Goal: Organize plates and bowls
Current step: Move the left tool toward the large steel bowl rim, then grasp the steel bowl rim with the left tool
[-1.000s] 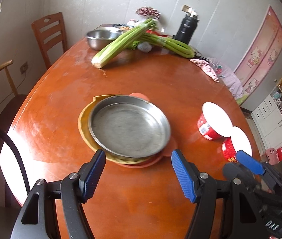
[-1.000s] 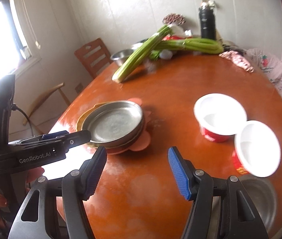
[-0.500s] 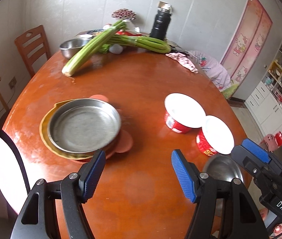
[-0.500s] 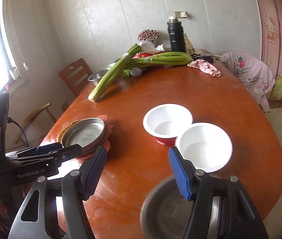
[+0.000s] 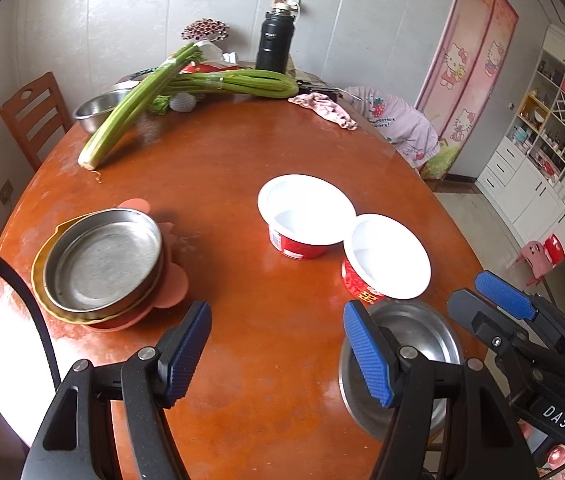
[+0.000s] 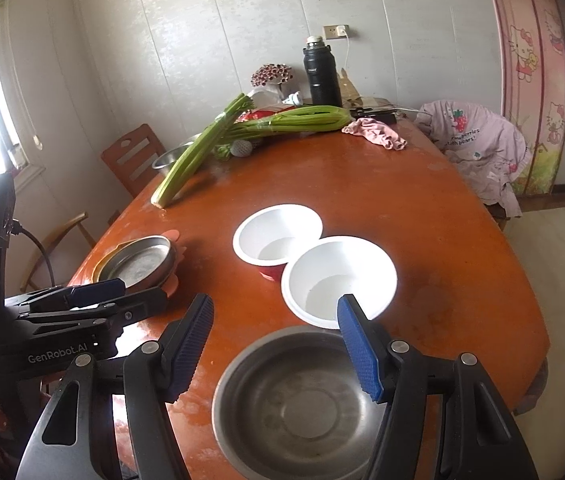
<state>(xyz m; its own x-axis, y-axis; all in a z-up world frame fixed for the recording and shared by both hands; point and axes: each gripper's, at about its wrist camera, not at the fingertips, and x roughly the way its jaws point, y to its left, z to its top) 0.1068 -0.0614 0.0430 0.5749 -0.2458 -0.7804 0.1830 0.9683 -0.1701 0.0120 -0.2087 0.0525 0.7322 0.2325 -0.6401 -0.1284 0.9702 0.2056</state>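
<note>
A steel plate (image 5: pixel 102 260) tops a stack with a yellow plate and a pink plate (image 5: pixel 174 284) at the table's left. Two red bowls with white insides stand touching mid-table, one farther (image 5: pixel 306 208) and one nearer (image 5: pixel 386 256). A steel bowl (image 6: pixel 302 400) sits at the near edge, in front of the nearer white bowl (image 6: pixel 338 276). My right gripper (image 6: pixel 275 312) hovers open over the steel bowl's far rim and holds nothing. My left gripper (image 5: pixel 276 320) is open and empty above bare tabletop, between the plate stack and the steel bowl (image 5: pixel 414 340).
Celery stalks (image 5: pixel 130 116), a black flask (image 5: pixel 274 44), a small steel basin (image 5: pixel 98 108) and a pink cloth (image 5: pixel 322 106) crowd the far end. Wooden chairs (image 5: pixel 34 116) stand at the left, and a chair draped with clothes (image 6: pixel 478 140) at the right. The orange table (image 5: pixel 218 184) is bare in its middle.
Both grippers have swung right, away from the plate stack and toward the bowls. The steel bowl has come into view under the right gripper. Jaw gaps look unchanged.
</note>
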